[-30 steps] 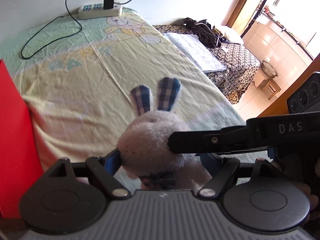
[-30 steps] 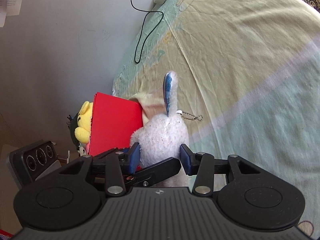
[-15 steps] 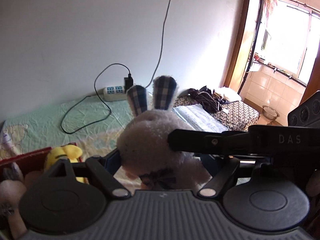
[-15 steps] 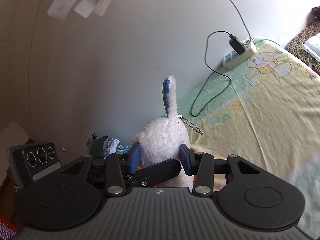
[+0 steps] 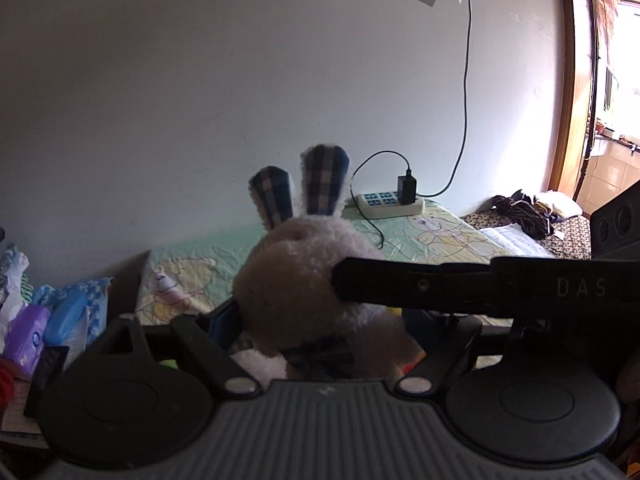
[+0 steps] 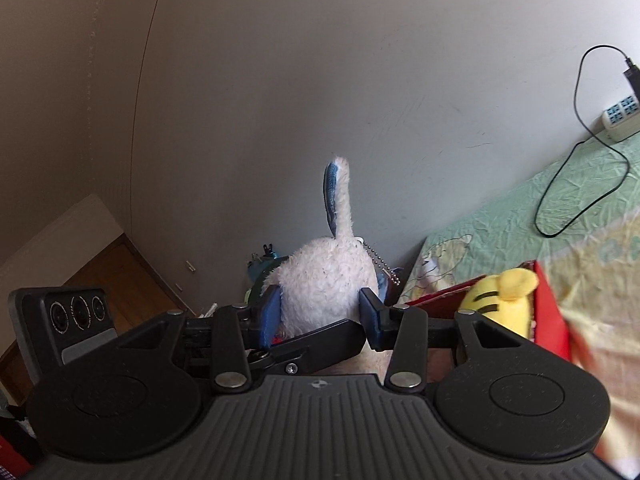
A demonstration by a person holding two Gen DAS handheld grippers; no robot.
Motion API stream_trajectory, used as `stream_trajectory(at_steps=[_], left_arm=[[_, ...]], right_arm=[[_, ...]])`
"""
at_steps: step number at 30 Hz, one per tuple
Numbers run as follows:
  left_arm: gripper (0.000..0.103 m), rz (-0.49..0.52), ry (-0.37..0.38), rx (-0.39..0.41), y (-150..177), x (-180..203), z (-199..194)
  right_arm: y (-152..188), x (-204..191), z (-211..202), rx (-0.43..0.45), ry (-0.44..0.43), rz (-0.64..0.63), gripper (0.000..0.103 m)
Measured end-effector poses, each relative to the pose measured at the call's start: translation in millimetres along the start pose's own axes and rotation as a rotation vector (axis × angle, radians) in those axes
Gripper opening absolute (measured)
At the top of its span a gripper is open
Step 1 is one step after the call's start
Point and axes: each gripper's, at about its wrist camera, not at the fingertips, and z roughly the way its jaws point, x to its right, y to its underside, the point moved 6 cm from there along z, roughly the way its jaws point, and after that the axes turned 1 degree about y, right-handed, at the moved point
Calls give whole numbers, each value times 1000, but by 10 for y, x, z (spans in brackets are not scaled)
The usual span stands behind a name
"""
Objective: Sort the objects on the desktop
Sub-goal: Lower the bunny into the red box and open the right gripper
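Two claws on one white fluffy plush rabbit (image 5: 292, 276) with blue checked ears, held in the air at centre frame in both views. Right claw (image 6: 321, 312) narrowed, both blue pads (image 6: 272, 312) pressed into the fur on either side. Left claw (image 5: 328, 316) opening, rabbit between its jaws, near pad touching the head at left; far pad hidden behind the right claw's black finger, which crosses from the right edge. Behind the ears, only bare pale wall (image 5: 240, 80) across the upper frame: open room above. Lower right in the right wrist view, open red cardboard box (image 6: 548, 312) with a yellow striped plush toy (image 6: 500, 292) inside, just beside the claw's right finger, on a crumpled green-and-yellow printed sheet (image 6: 580, 208). Far along the sheet's wall edge, white power strip (image 5: 390, 204) with black cable. Lower left of the left wrist view, blue and purple soft packs (image 5: 60, 316).
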Motion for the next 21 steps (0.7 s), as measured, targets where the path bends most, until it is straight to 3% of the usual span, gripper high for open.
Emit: stream_trajectory(at_steps=[7, 10, 21], left_arm=[[85, 32, -72, -67, 300, -343, 27], [85, 59, -93, -101, 448, -419, 63], [84, 71, -2, -185, 743, -412, 79]], right_arm=[[368, -55, 428, -31, -25, -28, 44], [525, -140, 498, -28, -20, -100, 43], [831, -159, 506, -90, 24, -46, 42]])
